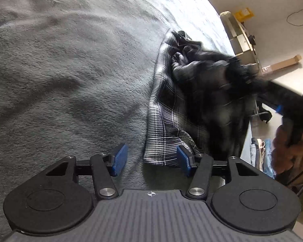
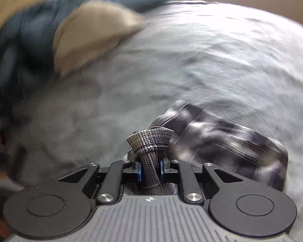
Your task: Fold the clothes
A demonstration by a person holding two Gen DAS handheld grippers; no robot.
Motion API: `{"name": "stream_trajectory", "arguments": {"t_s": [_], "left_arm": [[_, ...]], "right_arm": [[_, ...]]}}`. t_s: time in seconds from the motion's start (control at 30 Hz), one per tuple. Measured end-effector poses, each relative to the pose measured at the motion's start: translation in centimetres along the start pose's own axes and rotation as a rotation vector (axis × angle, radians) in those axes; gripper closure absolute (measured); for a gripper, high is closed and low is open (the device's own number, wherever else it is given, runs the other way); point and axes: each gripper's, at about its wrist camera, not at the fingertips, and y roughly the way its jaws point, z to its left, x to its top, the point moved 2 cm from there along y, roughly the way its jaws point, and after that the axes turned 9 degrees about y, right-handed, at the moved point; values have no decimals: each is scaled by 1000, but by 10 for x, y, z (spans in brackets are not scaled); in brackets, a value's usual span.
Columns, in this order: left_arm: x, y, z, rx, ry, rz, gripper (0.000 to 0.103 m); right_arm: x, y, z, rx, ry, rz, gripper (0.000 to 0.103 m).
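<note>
A grey and black plaid garment point(image 1: 167, 117) lies crumpled on the grey fleece blanket point(image 1: 70, 70). In the left wrist view my left gripper point(image 1: 150, 160) is open just above the blanket, its right blue pad beside the garment's near hem, nothing pinched. The right gripper point(image 1: 240, 68) shows there as a dark blur over the garment's far side, held by a hand point(image 1: 288, 151). In the right wrist view my right gripper point(image 2: 150, 168) is shut on a bunched fold of the plaid garment point(image 2: 151, 141), with the rest of the cloth point(image 2: 222, 141) trailing to the right.
A blue quilt point(image 2: 30, 30) and a beige cushion point(image 2: 91, 34) lie at the far left of the blanket. Beyond the bed's right edge are a shelf point(image 1: 242, 34), a cardboard tube point(image 1: 282, 64) and folded clothes point(image 1: 262, 153).
</note>
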Motion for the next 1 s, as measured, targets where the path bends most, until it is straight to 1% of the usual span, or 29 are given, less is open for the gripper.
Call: {"name": "stream_trajectory", "arguments": {"t_s": [0.13,0.27,0.33,0.4,0.43,0.47,0.5,0.53,0.57,0.6,0.67,0.7,0.77,0.83,0.93,1.0], "left_arm": [[4,11,-3,-12,-17,-4,46],[4,19,-6,-32,-42,2,46],[3,22,-10,-34,-39,21,46],[1,22,-17,-12,-19,66,46],[-1,23,-22,20,8,72,47],[-2,23,-27,52,35,77,54],[-3,25,-31,98,48,77,59],[-3,27,-32,128,46,75,66],[-4,29,-32,149,34,70,78],[-4,29,-31,147,12,76,85],[-4,28,-25,131,-38,91,91],[-3,27,-22,115,-67,100,92],[-6,23,-15,94,-123,81,93],[-10,22,-11,84,-143,75,93],[-14,20,-9,74,-141,65,93],[-15,19,-7,67,-150,60,93]], "right_arm": [[11,-22,-29,88,136,-39,85],[16,-35,-45,148,189,-57,85],[18,-38,-51,158,191,-60,85],[18,-39,-54,170,194,-60,85],[18,-39,-56,180,195,-59,85],[19,-39,-56,191,191,-57,85],[20,-40,-56,201,180,-55,85],[19,-40,-54,212,163,-50,85],[17,-41,-51,223,143,-46,86],[16,-41,-48,235,120,-38,86],[15,-43,-38,260,52,-12,86],[14,-44,-30,270,-1,2,86],[9,-45,-10,286,-129,40,86],[-1,-40,9,290,-258,84,86],[-20,-29,31,282,-416,139,86],[-38,-23,46,247,-530,142,86]]}}
